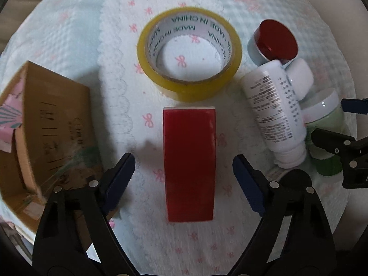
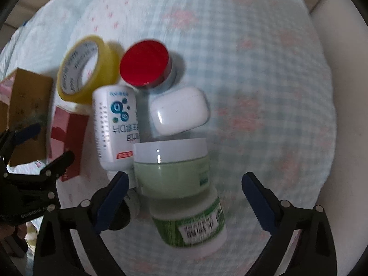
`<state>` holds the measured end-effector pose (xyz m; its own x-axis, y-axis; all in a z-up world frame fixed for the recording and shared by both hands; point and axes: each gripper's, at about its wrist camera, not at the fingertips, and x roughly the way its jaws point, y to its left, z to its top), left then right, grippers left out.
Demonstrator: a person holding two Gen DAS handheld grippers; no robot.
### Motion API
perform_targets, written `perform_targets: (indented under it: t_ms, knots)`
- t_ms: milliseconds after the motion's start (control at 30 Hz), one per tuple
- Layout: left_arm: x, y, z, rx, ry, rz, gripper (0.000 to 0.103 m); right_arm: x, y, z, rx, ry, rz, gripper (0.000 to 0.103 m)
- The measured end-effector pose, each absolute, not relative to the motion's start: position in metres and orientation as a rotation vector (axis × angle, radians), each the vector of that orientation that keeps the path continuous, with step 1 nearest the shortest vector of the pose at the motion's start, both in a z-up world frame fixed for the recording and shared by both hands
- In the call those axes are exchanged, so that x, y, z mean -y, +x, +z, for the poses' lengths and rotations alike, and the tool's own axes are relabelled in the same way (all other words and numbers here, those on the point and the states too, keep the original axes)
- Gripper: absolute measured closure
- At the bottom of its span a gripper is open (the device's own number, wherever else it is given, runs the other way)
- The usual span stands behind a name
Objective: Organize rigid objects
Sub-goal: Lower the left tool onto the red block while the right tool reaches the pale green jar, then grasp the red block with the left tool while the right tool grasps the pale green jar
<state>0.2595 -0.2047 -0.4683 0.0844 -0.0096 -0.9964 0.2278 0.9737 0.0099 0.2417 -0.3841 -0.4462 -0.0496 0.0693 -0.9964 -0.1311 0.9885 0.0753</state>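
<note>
- Left view, far left: one cardboard box [image 1: 46,124], open, well apart from my left claw [image 1: 184,172].
- Centre: one red box [image 1: 189,163] lies between my left fingers, long axis running up the frame, square to the jaws. Jaws spread, pads clear of both long sides, nothing pinched yet.
- Just above it: one tape roll [image 1: 189,53], flat on the cloth [image 1: 69,34].
- Right: one red-lid tin [image 1: 274,41], one white bottle [image 1: 273,112] lying tilted, one white case [image 1: 301,78].
- Right view, lower centre: one green jar [image 2: 172,168] on its side, another green-label bottle [image 2: 191,223] below it. Both sit between my right claw [image 2: 184,197] fingers, also spread, gripping nothing.
- My read: left claw is nearer the red box, right claw nearer the jar.
</note>
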Motion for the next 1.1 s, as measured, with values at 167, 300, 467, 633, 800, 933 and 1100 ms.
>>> perform_targets:
  t_ms: [167,300,467,633,800,933,1100]
  knots:
    - [0.2,0.263,-0.49,-1.521,0.154,-0.179,0.039,0.377,0.246,-0.464,-1.646,-0.069,0.201,0.016]
    - [0.196,0.262,-0.5,-1.522,0.147,-0.173,0.048,0.372,0.248,-0.475,-1.661,-0.053,0.253,0.025]
    - [0.202,0.256,-0.498,-1.492,0.151,-0.191,0.065,0.36,0.249,-0.487,-1.676,-0.088,0.263,0.037]
    - [0.202,0.258,-0.495,-1.488,0.127,-0.187,0.065,0.359,0.246,-0.492,-1.655,-0.05,0.215,0.037]
    - [0.197,0.258,-0.476,-1.457,0.103,-0.188,0.065,0.374,0.246,-0.487,-1.615,0.032,0.146,0.037]
    - [0.189,0.249,-0.449,-1.415,0.073,-0.197,0.065,0.381,0.239,-0.47,-1.563,0.071,0.108,0.037]
    - [0.176,0.24,-0.399,-1.351,0.007,-0.206,0.065,0.377,0.225,-0.429,-1.479,0.088,0.065,0.037]
